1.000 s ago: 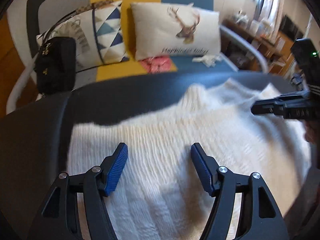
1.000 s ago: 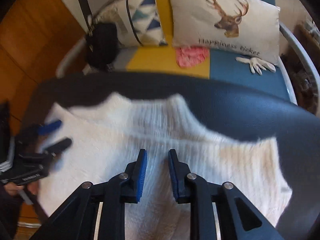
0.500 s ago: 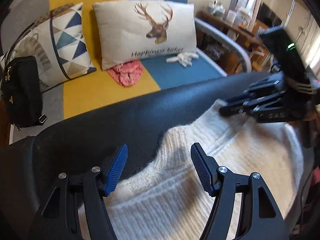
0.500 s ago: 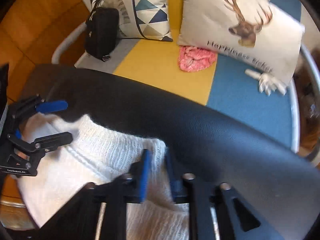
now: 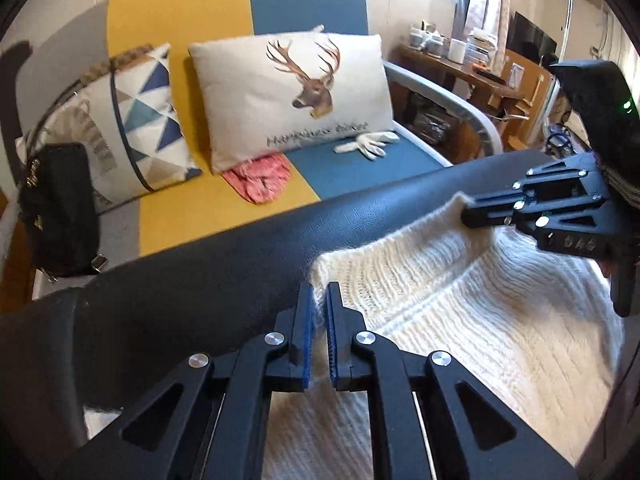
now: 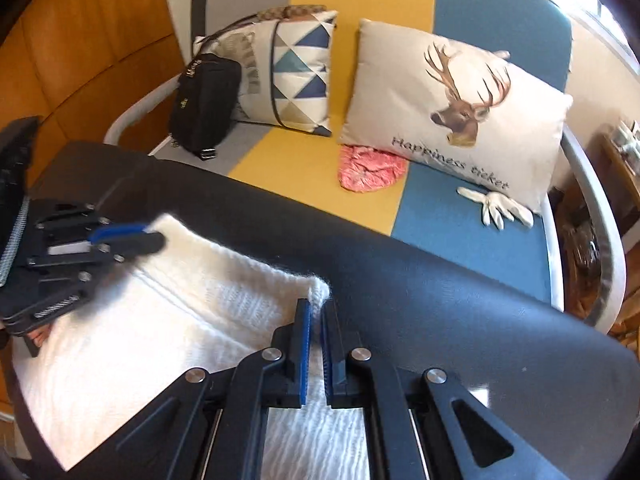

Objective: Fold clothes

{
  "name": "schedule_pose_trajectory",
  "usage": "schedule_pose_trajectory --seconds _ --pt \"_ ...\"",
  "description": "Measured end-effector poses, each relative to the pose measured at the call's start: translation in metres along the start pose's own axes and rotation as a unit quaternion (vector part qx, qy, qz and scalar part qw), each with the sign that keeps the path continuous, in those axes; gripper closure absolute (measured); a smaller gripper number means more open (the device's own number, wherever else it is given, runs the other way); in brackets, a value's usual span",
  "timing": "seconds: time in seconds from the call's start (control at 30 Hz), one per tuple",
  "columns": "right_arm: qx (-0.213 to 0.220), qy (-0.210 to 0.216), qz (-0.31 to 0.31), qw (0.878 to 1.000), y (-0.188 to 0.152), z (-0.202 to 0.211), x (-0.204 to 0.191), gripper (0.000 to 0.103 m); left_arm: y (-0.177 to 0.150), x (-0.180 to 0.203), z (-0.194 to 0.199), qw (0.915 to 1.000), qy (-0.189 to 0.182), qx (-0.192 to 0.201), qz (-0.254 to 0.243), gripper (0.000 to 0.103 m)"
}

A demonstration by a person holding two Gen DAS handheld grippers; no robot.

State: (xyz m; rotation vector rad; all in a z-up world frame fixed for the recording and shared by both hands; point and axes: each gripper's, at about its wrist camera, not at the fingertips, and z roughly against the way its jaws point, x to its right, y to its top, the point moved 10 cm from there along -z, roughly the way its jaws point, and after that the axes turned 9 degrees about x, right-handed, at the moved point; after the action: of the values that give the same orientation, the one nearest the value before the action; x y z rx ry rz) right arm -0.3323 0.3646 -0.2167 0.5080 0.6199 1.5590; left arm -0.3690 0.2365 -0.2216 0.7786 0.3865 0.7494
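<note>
Pinching the white knit sweater [image 5: 460,320] at two corners, you have both tools clamped on its far edge. In the left wrist view your left gripper [image 5: 318,300] sits at lower centre with its blue pads [image 5: 305,320] drawn together on the sweater's near-left corner, a sliver of knit squeezed between them. Your right gripper [image 5: 470,214] reaches in from the right edge of that frame, its fingers together on the other corner, which lifts into a small peak. In the right wrist view the same grip shows from behind: the right gripper [image 6: 316,312] at lower centre holds a tuft of wool between closed pads [image 6: 306,328], while the left gripper [image 6: 154,238] enters from the left edge, its tips closed on the sweater's far corner. The sweater itself lies spread across the dark leather-like surface [image 5: 180,280], filling the lower right of the left view and the lower left of the right view, its ribbed rows running between the two tools. Beyond the dark surface, in the upper half of both frames, stands a sofa [image 5: 304,8] in grey, yellow and blue panels. On it rest a deer cushion [image 5: 288,92], a triangle-patterned cushion [image 5: 140,120], a black bag [image 5: 56,208] at the left, a pink cloth [image 5: 260,180] tucked under the deer cushion, and a white glove [image 5: 368,144] on the blue seat.
</note>
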Motion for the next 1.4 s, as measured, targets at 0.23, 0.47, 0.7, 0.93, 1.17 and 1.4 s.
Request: schedule_pose_trajectory --seconds 0.23,0.47,0.7,0.93,1.17,1.4 --pt "0.017 -0.008 -0.017 1.0 0.006 0.003 0.003 0.091 -0.008 -0.009 -0.001 0.9971 0.0 -0.055 0.053 0.088" --pt "0.019 0.038 -0.018 0.999 0.009 0.023 -0.019 0.079 -0.022 -0.015 0.019 0.9965 0.001 -0.047 0.069 0.078" --pt "-0.053 0.017 -0.068 0.996 -0.017 -0.005 -0.005 0.082 -0.03 -0.033 0.02 0.9895 0.023 -0.061 0.129 0.077" --pt "0.022 0.077 -0.204 0.976 -0.05 0.099 0.047 0.077 -0.057 -0.05 0.106 0.9845 0.009 -0.012 0.175 0.077" --pt "-0.006 0.096 -0.319 0.943 -0.139 0.138 0.094 0.073 -0.134 -0.067 0.17 0.9741 0.026 -0.037 0.221 0.075" --pt "-0.03 0.11 -0.363 0.925 -0.168 0.113 0.087 0.068 -0.176 -0.076 0.19 0.9545 0.033 -0.05 0.292 0.066"
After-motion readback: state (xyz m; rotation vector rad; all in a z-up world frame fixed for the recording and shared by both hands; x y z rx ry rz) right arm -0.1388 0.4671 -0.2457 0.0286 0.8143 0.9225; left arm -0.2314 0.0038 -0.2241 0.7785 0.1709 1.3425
